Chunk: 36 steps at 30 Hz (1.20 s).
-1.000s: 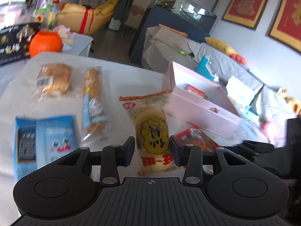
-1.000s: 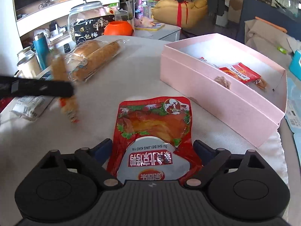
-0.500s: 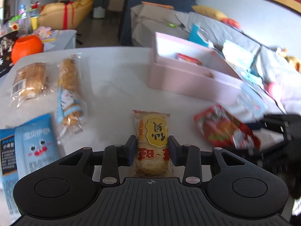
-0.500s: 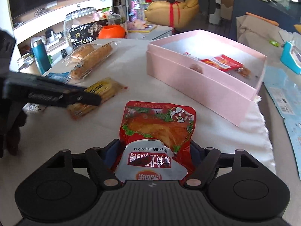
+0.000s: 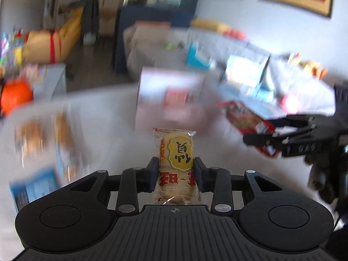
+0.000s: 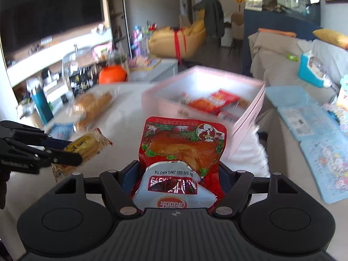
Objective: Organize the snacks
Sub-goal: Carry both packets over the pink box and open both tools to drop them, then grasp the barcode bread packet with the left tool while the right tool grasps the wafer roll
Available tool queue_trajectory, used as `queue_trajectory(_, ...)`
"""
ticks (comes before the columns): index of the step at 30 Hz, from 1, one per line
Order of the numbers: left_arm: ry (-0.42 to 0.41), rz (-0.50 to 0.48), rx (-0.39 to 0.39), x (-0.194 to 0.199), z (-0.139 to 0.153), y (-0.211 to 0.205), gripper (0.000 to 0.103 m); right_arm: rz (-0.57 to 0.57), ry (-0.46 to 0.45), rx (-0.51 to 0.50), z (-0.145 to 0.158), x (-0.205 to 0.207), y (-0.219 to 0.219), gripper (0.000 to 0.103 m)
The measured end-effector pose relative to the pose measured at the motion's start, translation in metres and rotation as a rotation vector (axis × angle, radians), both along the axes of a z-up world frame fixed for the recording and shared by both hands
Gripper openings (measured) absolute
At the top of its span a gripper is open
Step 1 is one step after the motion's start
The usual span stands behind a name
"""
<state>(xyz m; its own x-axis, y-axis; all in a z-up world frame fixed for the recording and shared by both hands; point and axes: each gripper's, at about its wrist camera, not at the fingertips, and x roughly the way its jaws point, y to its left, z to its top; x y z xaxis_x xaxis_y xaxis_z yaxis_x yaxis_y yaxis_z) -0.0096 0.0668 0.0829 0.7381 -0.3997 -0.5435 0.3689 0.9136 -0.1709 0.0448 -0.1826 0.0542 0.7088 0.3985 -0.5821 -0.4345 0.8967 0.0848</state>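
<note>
My left gripper (image 5: 175,175) is shut on a yellow rice-cracker packet (image 5: 175,152) and holds it above the white table. It also shows at the left of the right wrist view (image 6: 87,144). My right gripper (image 6: 174,179) is shut on a red roast-duck pouch (image 6: 182,143), lifted off the table; the pouch shows in the left wrist view (image 5: 245,118). The open pink box (image 6: 248,111) lies ahead with red snack packets (image 6: 208,103) inside. The left wrist view is blurred by motion.
Bread packets (image 6: 91,106) and blue packets (image 5: 32,187) lie on the left of the table (image 6: 121,119). An orange pumpkin-shaped container (image 6: 112,75) and a glass jar (image 6: 76,65) stand at the far left. A sofa with blue papers (image 6: 304,117) lies right of the table.
Both grippers have risen from the table with their packets and moved toward the pink box. The left gripper, open a second ago, has shut on the rice-cracker packet.
</note>
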Motion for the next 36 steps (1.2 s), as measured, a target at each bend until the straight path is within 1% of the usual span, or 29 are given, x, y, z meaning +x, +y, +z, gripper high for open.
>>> queue_trajectory(3, -0.132, -0.007, -0.028, 0.023, 0.045, -0.007, 0.039, -0.022, -0.096, 0.032, 0.035, 0.004, -0.011, 0.074)
queue_trajectory(5, -0.218, -0.025, -0.07, 0.051, 0.069, -0.014, 0.04, -0.036, -0.167, 0.048, 0.065, 0.017, -0.014, 0.074)
queue_trajectory(6, -0.237, -0.026, -0.097, 0.067, 0.077, -0.017, 0.041, -0.039, -0.191, 0.055, 0.078, 0.027, -0.015, 0.074)
queue_trajectory(7, -0.236, -0.026, -0.131, 0.087, 0.083, -0.019, 0.043, -0.05, -0.208, 0.063, 0.091, 0.04, -0.014, 0.074)
queue_trajectory(8, -0.217, -0.032, -0.158, 0.104, 0.086, -0.021, 0.046, -0.069, -0.212, 0.072, 0.103, 0.057, -0.014, 0.074)
queue_trajectory(9, -0.174, -0.046, -0.187, 0.128, 0.085, -0.023, 0.046, -0.091, -0.205, 0.085, 0.114, 0.074, -0.013, 0.075)
queue_trajectory(10, -0.105, -0.072, -0.211, 0.155, 0.077, -0.025, 0.046, -0.109, -0.187, 0.107, 0.124, 0.093, -0.013, 0.085)
queue_trajectory(11, -0.035, -0.084, -0.219, 0.177, 0.065, -0.026, 0.046, -0.111, -0.163, 0.131, 0.13, 0.111, -0.012, 0.089)
queue_trajectory(12, 0.045, -0.074, -0.21, 0.198, 0.048, -0.027, 0.045, -0.102, -0.131, 0.147, 0.134, 0.131, -0.01, 0.09)
queue_trajectory(13, 0.094, -0.038, -0.186, 0.211, 0.031, -0.027, 0.045, -0.096, -0.097, 0.147, 0.134, 0.147, -0.009, 0.09)
queue_trajectory(14, 0.106, -0.004, -0.166, 0.216, 0.02, -0.024, 0.045, -0.105, -0.061, 0.142, 0.132, 0.163, -0.006, 0.09)
queue_trajectory(15, 0.101, 0.015, -0.162, 0.217, 0.014, -0.018, 0.045, -0.124, -0.034, 0.133, 0.128, 0.174, -0.004, 0.09)
queue_trajectory(18, 0.073, 0.074, -0.21, 0.199, 0.002, 0.015, 0.045, -0.144, 0.009, 0.122, 0.108, 0.185, -0.004, 0.09)
queue_trajectory(19, 0.063, 0.103, -0.207, 0.191, 0.0, 0.028, 0.045, -0.143, 0.019, 0.127, 0.101, 0.185, -0.007, 0.09)
queue_trajectory(20, 0.049, 0.14, -0.186, 0.181, -0.002, 0.042, 0.045, -0.145, 0.033, 0.129, 0.093, 0.184, -0.01, 0.09)
queue_trajectory(22, 0.029, 0.233, -0.12, 0.164, -0.005, 0.065, 0.045, -0.159, 0.055, 0.109, 0.078, 0.181, -0.011, 0.09)
queue_trajectory(23, 0.022, 0.309, -0.08, 0.153, -0.007, 0.081, 0.045, -0.16, 0.062, 0.09, 0.07, 0.179, -0.008, 0.09)
queue_trajectory(25, 0.02, 0.43, -0.041, 0.133, -0.013, 0.108, 0.045, -0.155, 0.069, 0.068, 0.058, 0.175, -0.002, 0.09)
queue_trajectory(28, 0.027, 0.558, -0.061, 0.106, -0.02, 0.147, 0.045, -0.111, 0.085, 0.063, 0.043, 0.163, 0.016, 0.09)
queue_trajectory(29, 0.049, 0.605, -0.069, 0.099, -0.025, 0.163, 0.045, -0.091, 0.085, 0.058, 0.039, 0.159, 0.023, 0.09)
queue_trajectory(30, 0.073, 0.637, -0.073, 0.092, -0.027, 0.167, 0.045, -0.065, 0.079, 0.042, 0.033, 0.153, 0.035, 0.09)
queue_trajectory(32, 0.109, 0.682, -0.093, 0.073, -0.039, 0.182, 0.045, -0.032, 0.047, -0.009, 0.025, 0.141, 0.058, 0.09)
queue_trajectory(34, 0.126, 0.687, -0.112, 0.059, -0.048, 0.181, 0.045, 0.014, 0.007, -0.072, 0.019, 0.126, 0.087, 0.09)
queue_trajectory(36, 0.148, 0.684, -0.133, 0.038, -0.055, 0.183, 0.045, 0.072, -0.023, -0.113, 0.014, 0.112, 0.114, 0.09)
